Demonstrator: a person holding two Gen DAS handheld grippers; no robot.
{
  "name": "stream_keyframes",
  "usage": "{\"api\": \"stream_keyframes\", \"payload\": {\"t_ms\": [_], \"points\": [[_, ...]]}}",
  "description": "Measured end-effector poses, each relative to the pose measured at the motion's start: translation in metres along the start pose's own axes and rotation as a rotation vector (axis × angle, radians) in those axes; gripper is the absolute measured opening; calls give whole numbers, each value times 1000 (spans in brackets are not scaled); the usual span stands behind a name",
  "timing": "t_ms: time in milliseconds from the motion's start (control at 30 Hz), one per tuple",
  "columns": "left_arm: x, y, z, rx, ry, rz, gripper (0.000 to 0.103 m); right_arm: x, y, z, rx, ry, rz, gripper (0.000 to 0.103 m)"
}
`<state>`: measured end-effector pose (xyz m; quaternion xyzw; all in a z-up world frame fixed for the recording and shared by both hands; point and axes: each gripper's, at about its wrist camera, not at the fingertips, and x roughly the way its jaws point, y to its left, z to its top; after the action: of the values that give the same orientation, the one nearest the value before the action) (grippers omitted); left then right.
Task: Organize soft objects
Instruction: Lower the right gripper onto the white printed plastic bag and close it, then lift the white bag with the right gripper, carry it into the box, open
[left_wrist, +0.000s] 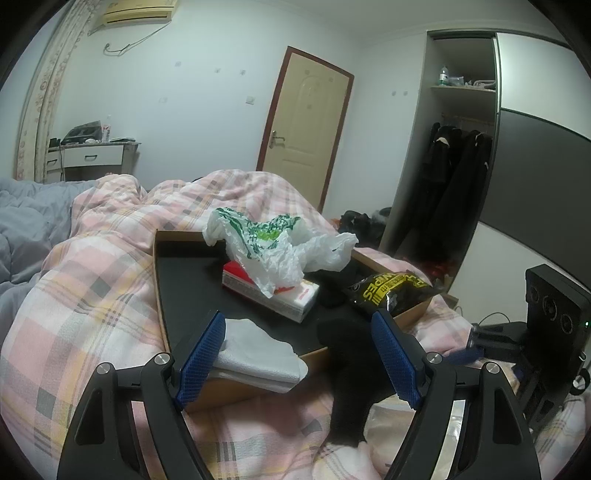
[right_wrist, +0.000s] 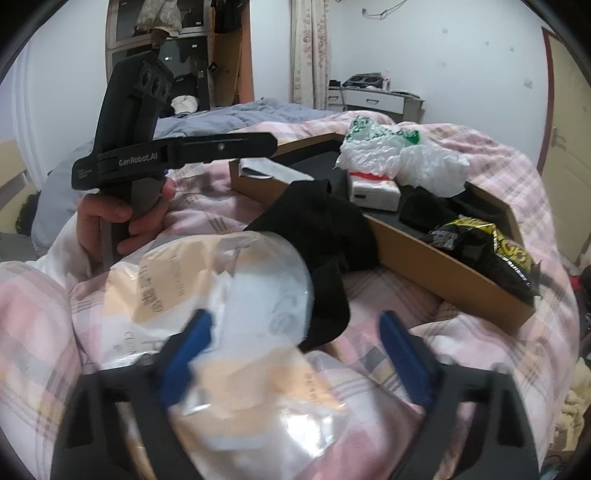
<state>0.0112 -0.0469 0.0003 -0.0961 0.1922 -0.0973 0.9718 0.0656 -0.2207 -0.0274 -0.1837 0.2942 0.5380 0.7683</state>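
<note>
Two hand-held grippers gaping, left (left_wrist: 297, 354) marked GenRobot.AI, right (right_wrist: 295, 354) straddling clear packet (right_wrist: 236, 295), pouch (left_wrist: 391, 291) reads WIPES

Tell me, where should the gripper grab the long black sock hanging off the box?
Probably the black sock is best gripped at its loose lower end lying on the pink checked blanket, coming from above. That end lies flat and free, clear of the cardboard box; its upper part drapes over the box edge, harder to pinch.

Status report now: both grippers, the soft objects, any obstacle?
Left gripper open over gray cloth at box corner. Right gripper jaws astride clear plastic packet; grip unclear. Black garment drapes over box edge.
</note>
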Motion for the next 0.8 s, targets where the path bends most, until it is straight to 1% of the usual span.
{"api": "stream_keyframes", "payload": {"t_ms": [33,100,133,167,233,300,367,433,533,600,633,700,733,800], "points": [[0,0,0,0,0,0,79,0,0,-1,-5,4,13,67],[0,0,0,0,-1,0,79,-1,3,-2,-10,3,38,40],[0,0,0,0,-2,0,79,-2,3,-3,-10,0,48,34],[0,0,0,0,-3,1,79,-2,3,-3,-8,-2,50,29],[-1,1,0,-1,-9,2,79,-5,3,-4,-4,-11,44,26],[-2,1,0,-3,-16,4,79,-14,2,-3,-3,-50,51,20],[-4,3,0,-8,-25,7,79,-31,-1,-2,17,-124,65,18],[-5,4,0,-16,-29,9,79,-53,-11,0,56,-219,88,18],[-7,5,0,-29,-40,16,79,-84,-34,3,157,-368,122,18],[-9,7,0,-41,-51,23,79,-102,-55,10,237,-465,111,18],[-10,9,0,-50,-57,25,79,-106,-63,15,269,-490,89,18],[-11,12,0,-65,-66,30,79,-110,-82,29,339,-524,-21,18],[-12,14,0,-76,-70,34,79,-109,-92,37,370,-533,-70,18],[-12,17,0,-93,-71,40,79,-99,-112,50,426,-519,-123,18]]}}
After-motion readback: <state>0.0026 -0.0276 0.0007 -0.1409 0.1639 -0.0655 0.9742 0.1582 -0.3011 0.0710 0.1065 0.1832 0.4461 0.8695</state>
